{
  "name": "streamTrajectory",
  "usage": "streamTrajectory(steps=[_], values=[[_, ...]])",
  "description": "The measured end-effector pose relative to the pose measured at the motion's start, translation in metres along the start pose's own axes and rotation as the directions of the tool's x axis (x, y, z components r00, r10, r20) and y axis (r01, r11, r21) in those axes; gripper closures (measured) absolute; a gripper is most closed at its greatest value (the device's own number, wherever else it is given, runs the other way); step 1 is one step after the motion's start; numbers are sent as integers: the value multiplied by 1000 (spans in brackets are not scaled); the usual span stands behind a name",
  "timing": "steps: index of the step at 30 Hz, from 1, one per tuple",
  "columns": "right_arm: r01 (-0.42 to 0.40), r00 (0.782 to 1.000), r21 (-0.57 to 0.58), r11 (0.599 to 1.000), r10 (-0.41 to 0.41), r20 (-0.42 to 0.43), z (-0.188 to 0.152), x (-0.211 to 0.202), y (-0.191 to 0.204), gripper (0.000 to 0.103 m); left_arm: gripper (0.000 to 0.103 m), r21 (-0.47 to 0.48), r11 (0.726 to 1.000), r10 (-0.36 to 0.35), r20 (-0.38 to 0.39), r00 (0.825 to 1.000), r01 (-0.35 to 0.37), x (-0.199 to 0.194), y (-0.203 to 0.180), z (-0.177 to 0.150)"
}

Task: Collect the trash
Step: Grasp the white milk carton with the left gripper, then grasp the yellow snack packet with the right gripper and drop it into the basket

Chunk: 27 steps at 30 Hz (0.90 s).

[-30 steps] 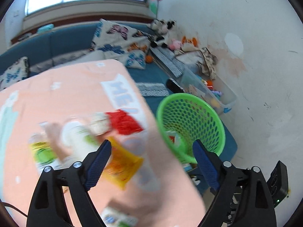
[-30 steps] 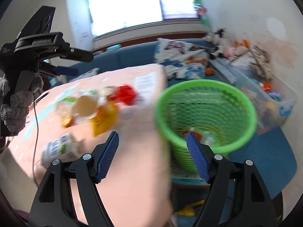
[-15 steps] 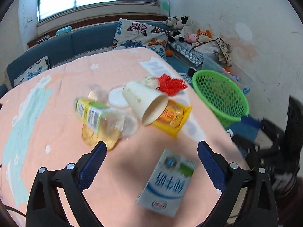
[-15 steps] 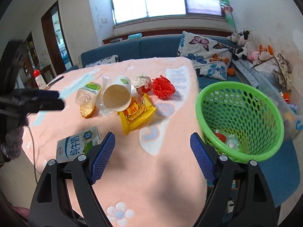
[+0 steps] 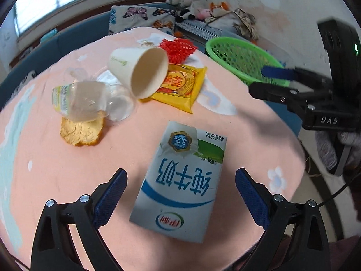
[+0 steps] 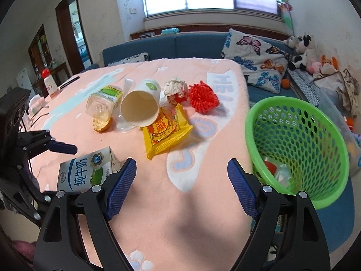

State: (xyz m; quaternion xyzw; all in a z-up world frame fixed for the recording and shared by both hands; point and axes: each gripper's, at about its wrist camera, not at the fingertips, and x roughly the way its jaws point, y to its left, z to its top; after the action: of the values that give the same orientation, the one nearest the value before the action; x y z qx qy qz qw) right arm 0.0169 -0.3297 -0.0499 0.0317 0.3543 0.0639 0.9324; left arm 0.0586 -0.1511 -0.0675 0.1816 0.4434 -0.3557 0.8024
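A white and blue milk carton (image 5: 180, 180) lies flat on the peach tablecloth (image 5: 45, 169). My left gripper (image 5: 180, 174) hangs just over it, open, a pad on either side and neither touching. Behind it lie a tipped paper cup (image 5: 144, 72), a yellow snack packet (image 5: 180, 85), a clear bottle (image 5: 76, 99), a red foam net (image 5: 178, 48) and an orange peel (image 5: 82, 133). My right gripper (image 6: 181, 162) is open and empty over bare cloth, between the carton (image 6: 85, 174) and the green basket (image 6: 282, 100), which holds some trash.
The basket stands off the table's right edge, in front of a blue sofa (image 6: 180, 43) with a butterfly pillow (image 6: 255, 56) and plush toys (image 6: 302, 47). A crumpled paper ball (image 6: 176, 87) sits by the red net. A gloved hand (image 5: 327, 149) holds the right gripper.
My left gripper swung from the basket over the table and sank onto the milk carton, its jaws wider. My right gripper drew back from the basket to the table's near edge.
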Motion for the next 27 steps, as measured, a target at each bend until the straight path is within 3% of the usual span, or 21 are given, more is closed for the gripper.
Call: streamTrajectory(steps=[3, 7, 13, 21, 27], values=[[-14, 1000, -5, 1000, 14, -20, 0, 9, 1, 20, 11, 30, 999, 24, -11, 1000, -24, 10, -3, 1], [-31, 999, -9, 999, 30, -37, 4, 19, 2, 20, 29, 45, 999, 25, -36, 999, -24, 18, -3, -3], [-55, 997, -23, 998, 53, -56, 13, 40, 9, 20, 37, 9, 1000, 10, 11, 1000, -10, 7, 0, -5], [-59, 995, -10, 998, 58, -81, 23, 73, 10, 25, 40, -92, 996, 20, 83, 996, -13, -25, 27, -12], [-75, 991, 67, 995, 82, -110, 30, 97, -1, 41, 40, -164, 986, 33, 124, 992, -12, -43, 51, -13]])
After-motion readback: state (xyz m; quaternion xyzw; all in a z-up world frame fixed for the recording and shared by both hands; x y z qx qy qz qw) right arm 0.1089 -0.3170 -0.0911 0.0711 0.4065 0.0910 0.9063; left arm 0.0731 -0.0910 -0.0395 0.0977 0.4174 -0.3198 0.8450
